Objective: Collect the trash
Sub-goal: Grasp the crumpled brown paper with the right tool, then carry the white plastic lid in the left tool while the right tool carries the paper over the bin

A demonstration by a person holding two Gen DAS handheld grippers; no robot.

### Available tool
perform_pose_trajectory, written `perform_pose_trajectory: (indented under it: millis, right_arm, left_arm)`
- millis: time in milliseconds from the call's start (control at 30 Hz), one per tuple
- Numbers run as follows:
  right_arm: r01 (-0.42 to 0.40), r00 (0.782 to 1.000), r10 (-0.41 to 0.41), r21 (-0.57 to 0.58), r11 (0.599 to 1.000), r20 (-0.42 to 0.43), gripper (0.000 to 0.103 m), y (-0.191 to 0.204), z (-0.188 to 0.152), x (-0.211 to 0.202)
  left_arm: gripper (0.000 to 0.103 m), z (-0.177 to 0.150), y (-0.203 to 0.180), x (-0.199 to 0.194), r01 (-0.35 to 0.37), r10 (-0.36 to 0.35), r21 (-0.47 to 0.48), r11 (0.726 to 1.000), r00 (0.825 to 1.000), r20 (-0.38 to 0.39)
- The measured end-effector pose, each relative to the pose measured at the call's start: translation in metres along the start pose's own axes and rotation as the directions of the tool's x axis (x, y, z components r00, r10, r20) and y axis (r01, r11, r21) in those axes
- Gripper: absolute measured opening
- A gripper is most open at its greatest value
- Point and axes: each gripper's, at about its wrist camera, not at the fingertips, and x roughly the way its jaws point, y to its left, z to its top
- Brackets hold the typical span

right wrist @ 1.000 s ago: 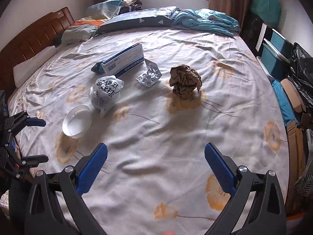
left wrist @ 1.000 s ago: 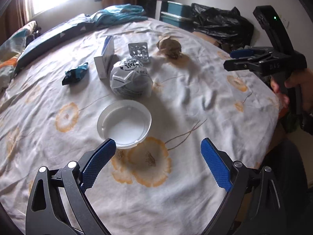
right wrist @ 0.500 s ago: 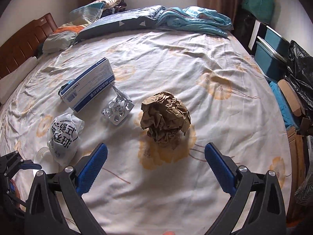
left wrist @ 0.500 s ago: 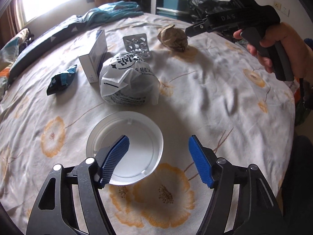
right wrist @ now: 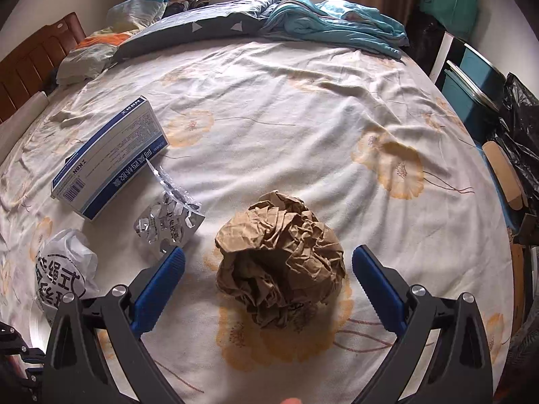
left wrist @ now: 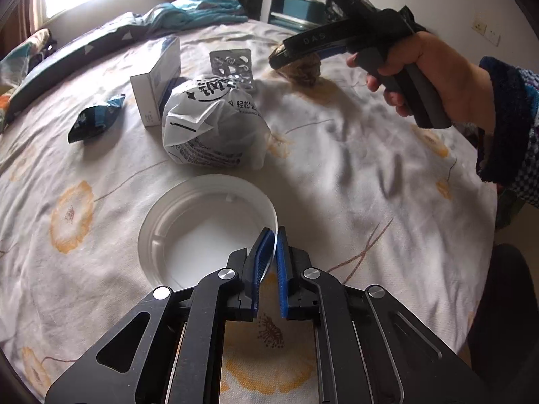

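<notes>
Left view only: dark wrapper (left wrist: 96, 122)

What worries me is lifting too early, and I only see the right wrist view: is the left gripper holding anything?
Observer: Yes, the left gripper is shut on the near rim of the white bowl.
Operator: Anything in the bowl?
Observer: It looks empty.
Operator: Any trash that I can't see?
Observer: A dark blue wrapper lies beside the box, apart from it.
</notes>
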Motion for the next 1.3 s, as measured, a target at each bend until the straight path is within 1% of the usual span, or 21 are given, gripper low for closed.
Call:
perform_pose_trajectory:
  millis: [33, 67, 100, 133, 200, 267, 300, 400, 533, 733, 867, 1033, 1100, 1200, 1300]
  right_arm:
    - [0.005, 1.0, -0.006, -0.005, 1.0, -0.008, 0.094, 0.0, 0.001, 0.004]
    - [0.001, 1.0, -0.001, -0.003, 1.0, -0.019, 0.074, -0.001, 0.001, 0.007]
    - [0.004, 1.0, -0.004, 0.005, 1.0, -0.029, 0.065, -0.003, 0.001, 0.01]
    - [0.009, 0.999, -0.008, 0.013, 1.0, -0.034, 0.065, -0.005, 0.001, 0.011]
    - [-0.009, 0.999, 0.01, 0.024, 1.0, -0.036, 0.063, -0.008, 0.001, 0.009]
    - [0.007, 1.0, -0.007, 0.005, 1.0, -0.013, 0.062, -0.006, 0.001, -0.003]
    - [0.003, 1.0, -0.003, 0.0, 1.0, -0.001, 0.062, -0.005, 0.001, -0.011]
    - [-0.024, 0.999, 0.024, -0.003, 1.0, 0.048, 0.061, -0.002, -0.003, -0.041]
    - [-0.065, 0.991, 0.067, -0.019, 0.998, 0.115, 0.061, 0.009, -0.022, -0.094]
    - [-0.131, 0.975, 0.138, -0.051, 0.99, 0.176, 0.061, 0.034, -0.07, -0.178]
    - [-0.166, 0.963, 0.179, -0.083, 0.983, 0.199, 0.061, 0.056, -0.107, -0.23]
    - [-0.205, 0.951, 0.231, -0.143, 0.968, 0.205, 0.061, 0.085, -0.157, -0.287]
    - [-0.222, 0.946, 0.252, -0.16, 0.962, 0.202, 0.061, 0.095, -0.177, -0.304]
    - [-0.241, 0.943, 0.276, -0.188, 0.952, 0.187, 0.061, 0.11, -0.208, -0.322]
    - [-0.262, 0.943, 0.295, -0.202, 0.944, 0.155, 0.061, 0.123, -0.236, -0.329]
  left_arm:
    - [0.008, -0.001, 0.0, -0.006, 0.004, -0.004, -0.007, 1.0, 1.0, 0.008]
    - [0.008, -0.002, 0.0, -0.011, 0.011, -0.01, -0.017, 1.0, 1.0, 0.014]
    - [0.008, -0.004, 0.0, -0.018, 0.015, -0.015, -0.029, 0.999, 1.0, 0.023]
    - [0.008, -0.005, 0.0, -0.023, 0.02, -0.019, -0.039, 0.999, 0.999, 0.029]
    - [0.008, -0.007, -0.001, -0.034, 0.025, -0.023, -0.047, 0.999, 0.999, 0.039]
    - [0.008, -0.01, -0.002, -0.044, 0.026, -0.023, -0.051, 0.998, 0.999, 0.047]
    - [0.008, -0.011, -0.002, -0.05, 0.026, -0.023, -0.056, 0.998, 0.998, 0.055]
    - [0.008, -0.016, -0.001, -0.065, 0.024, -0.018, -0.077, 0.997, 0.997, 0.074]
    - [0.008, -0.027, -0.001, -0.09, 0.035, -0.022, -0.121, 0.992, 0.994, 0.11]
    - [0.008, -0.04, -0.014, -0.135, 0.043, -0.02, -0.146, 0.988, 0.987, 0.158]
    - [0.008, -0.055, -0.025, -0.17, 0.049, -0.017, -0.164, 0.985, 0.982, 0.188]
    - [0.008, -0.081, -0.044, -0.204, 0.059, -0.026, -0.171, 0.983, 0.981, 0.191]
    - [0.008, -0.095, -0.052, -0.216, 0.065, -0.03, -0.176, 0.982, 0.981, 0.193]
    - [0.008, -0.117, -0.06, -0.226, 0.075, -0.041, -0.193, 0.978, 0.984, 0.174]
    - [0.008, -0.138, -0.069, -0.231, 0.074, -0.046, -0.194, 0.978, 0.988, 0.147]
